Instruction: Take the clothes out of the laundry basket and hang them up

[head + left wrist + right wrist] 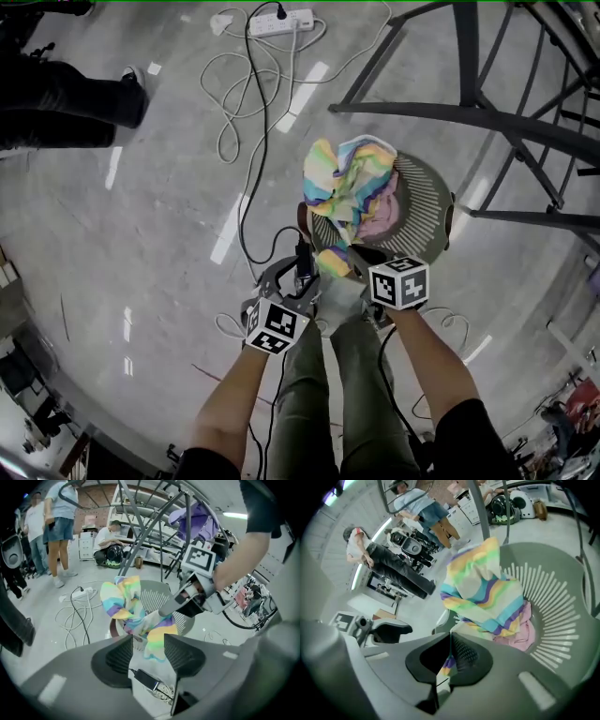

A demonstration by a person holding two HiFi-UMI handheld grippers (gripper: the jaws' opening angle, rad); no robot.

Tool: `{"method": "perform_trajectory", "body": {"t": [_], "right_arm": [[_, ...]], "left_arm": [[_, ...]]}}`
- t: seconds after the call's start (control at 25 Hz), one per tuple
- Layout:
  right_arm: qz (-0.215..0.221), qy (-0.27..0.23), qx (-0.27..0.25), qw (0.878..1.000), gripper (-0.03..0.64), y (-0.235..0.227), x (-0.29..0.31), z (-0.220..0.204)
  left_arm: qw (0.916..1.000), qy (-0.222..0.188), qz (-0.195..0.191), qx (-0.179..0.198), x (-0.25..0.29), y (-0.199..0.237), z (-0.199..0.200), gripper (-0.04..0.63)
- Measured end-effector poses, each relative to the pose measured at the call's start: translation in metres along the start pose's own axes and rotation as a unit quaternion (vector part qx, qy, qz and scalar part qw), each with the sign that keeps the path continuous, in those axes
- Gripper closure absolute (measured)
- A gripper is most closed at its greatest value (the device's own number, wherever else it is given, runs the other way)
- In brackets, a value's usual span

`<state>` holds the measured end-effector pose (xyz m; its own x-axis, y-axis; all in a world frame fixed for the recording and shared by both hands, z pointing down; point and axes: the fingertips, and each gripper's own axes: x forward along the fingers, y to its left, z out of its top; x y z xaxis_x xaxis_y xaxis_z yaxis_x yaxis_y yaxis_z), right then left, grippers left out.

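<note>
**Striped garment pinched and raised over the basket**

The pastel striped garment point(349, 187) stands bunched up above the laundry basket point(433, 217), just past the centre of the head view toward 1 o'clock. Its lower end trails down toward 6 o'clock, to the two grippers. Under it, a pink garment point(382, 225) lies inside the basket, against the slatted wall.

The right gripper point(451, 641) has its jaws pressed together on a fold of the striped cloth; a strip of purple and yellow shows between the pads. Above them the rest of the garment point(487, 592) spreads wide toward 12 o'clock. The pink piece point(524, 629) sits at 3 o'clock of it, in the basket point(555, 620).

The left gripper point(148, 639) holds its jaws spread. The garment's hanging end point(157, 641) dangles in line with the gap beyond them, and neither pad presses it. In that view the right gripper point(165, 611) comes in from 2 o'clock, nipping the cloth over the basket point(157, 595).

In the head view both grippers sit side by side at 6 o'clock of the basket, left point(302, 281) and right point(354, 261). A dark drying rack point(487, 112) fills the 2 o'clock corner. A power strip point(278, 21) lies at 12 o'clock, its cable point(234, 103) looping over the floor, and a bystander's legs point(66, 98) are at 10 o'clock.
</note>
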<state>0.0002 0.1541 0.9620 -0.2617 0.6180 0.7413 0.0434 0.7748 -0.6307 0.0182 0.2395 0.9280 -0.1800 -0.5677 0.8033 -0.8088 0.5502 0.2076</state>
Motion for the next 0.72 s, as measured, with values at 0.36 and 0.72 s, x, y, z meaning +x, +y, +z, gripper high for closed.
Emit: {"method": "perform_trajectory", "body": {"t": [0.36,0.72], "right_arm": [[0.055,-0.105,-0.007,0.993,0.603,0.067,-0.125,0.028],[0.060,-0.153,-0.043,0.986,0.603,0.109,-0.216,0.040]], "left_arm": [[0.9933,-0.039,-0.012,0.108,-0.014,-0.029,0.078,0.403],[0.9581,-0.098,-0.080,0.257,-0.037,-0.082,0.170,0.373]]}}
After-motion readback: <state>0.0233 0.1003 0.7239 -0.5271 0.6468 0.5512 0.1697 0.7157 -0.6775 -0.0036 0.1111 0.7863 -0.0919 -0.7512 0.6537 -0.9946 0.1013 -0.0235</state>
